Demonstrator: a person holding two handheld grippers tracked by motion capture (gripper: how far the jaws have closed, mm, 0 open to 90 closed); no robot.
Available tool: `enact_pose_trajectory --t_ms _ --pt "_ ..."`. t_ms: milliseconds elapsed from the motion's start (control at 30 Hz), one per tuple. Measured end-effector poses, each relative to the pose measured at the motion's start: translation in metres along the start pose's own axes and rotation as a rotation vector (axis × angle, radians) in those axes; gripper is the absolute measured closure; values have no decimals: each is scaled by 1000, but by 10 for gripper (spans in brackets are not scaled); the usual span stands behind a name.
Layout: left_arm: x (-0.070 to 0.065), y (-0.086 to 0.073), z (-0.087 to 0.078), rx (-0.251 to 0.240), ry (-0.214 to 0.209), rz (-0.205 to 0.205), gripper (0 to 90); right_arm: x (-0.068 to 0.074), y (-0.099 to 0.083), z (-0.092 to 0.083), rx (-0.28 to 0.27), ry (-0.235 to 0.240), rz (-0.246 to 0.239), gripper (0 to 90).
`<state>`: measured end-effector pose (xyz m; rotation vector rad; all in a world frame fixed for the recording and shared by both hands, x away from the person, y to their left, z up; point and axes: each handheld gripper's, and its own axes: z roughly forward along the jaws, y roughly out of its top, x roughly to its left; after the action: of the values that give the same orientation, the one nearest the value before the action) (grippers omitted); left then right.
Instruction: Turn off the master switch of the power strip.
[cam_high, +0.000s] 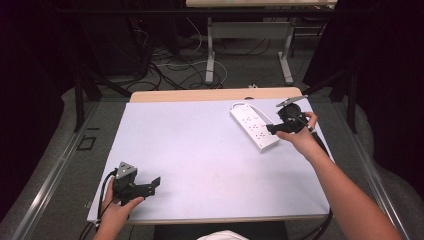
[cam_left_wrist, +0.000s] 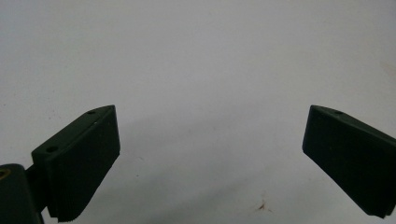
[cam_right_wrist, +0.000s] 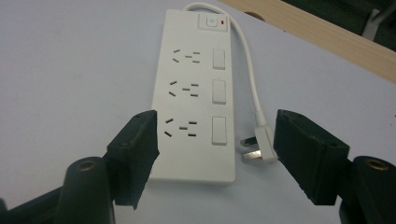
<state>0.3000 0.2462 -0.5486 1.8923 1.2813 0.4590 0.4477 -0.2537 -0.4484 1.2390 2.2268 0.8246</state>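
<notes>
A white power strip (cam_high: 253, 126) (cam_right_wrist: 195, 98) with three sockets lies on the right part of the pale table (cam_high: 200, 155). Its white cord (cam_right_wrist: 250, 70) loops back to a plug (cam_right_wrist: 256, 147) lying beside its near end. My right gripper (cam_high: 272, 128) (cam_right_wrist: 215, 154) hovers open over the strip's near end, jaws on either side of the last socket and the plug. My left gripper (cam_high: 152, 184) (cam_left_wrist: 210, 158) rests open at the table's front left corner, with bare table between its jaws.
A wooden strip (cam_high: 215, 94) borders the table's far edge. Beyond it stand another table's legs (cam_high: 210, 55) and tangled cables (cam_high: 170, 65) on the floor. A dark stain (cam_left_wrist: 264, 205) marks the table near the left gripper.
</notes>
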Motion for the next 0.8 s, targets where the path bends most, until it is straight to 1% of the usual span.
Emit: enact_pose_trajectory --t_ms 33,67,167,233,367,400,467,567,600,667,733,800 --pt "0 0 0 -7 2 -5 44 1 1 1 6 2 3 307" --pt "0 -1 0 -7 3 -5 45 0 2 2 5 -3 -2 311" --pt "1 -1 -1 -2 7 -1 45 0 6 6 -3 1 -14 316" --pt "1 -1 -1 -2 9 -10 45 -1 9 9 -2 10 -6 320" --pt "2 -2 -3 1 9 -7 46 -3 15 16 3 19 16 320" --pt "1 -2 -3 -2 10 -8 45 -3 17 18 2 21 14 321" --pt "1 -3 -4 -6 14 -14 45 -4 20 20 0 12 16 333" --pt "1 -4 -3 -8 18 -14 46 -5 24 25 -3 9 10 343" --pt "1 -4 -4 -7 19 -14 46 -5 26 27 -5 11 15 343" --pt "1 -4 -4 -10 17 -13 47 -6 29 30 -3 -4 7 343" --pt "1 -3 -4 -8 14 -12 46 -6 30 31 -2 -6 8 344" --pt "1 -4 -3 -6 14 -9 47 -7 32 33 -7 -20 5 353"
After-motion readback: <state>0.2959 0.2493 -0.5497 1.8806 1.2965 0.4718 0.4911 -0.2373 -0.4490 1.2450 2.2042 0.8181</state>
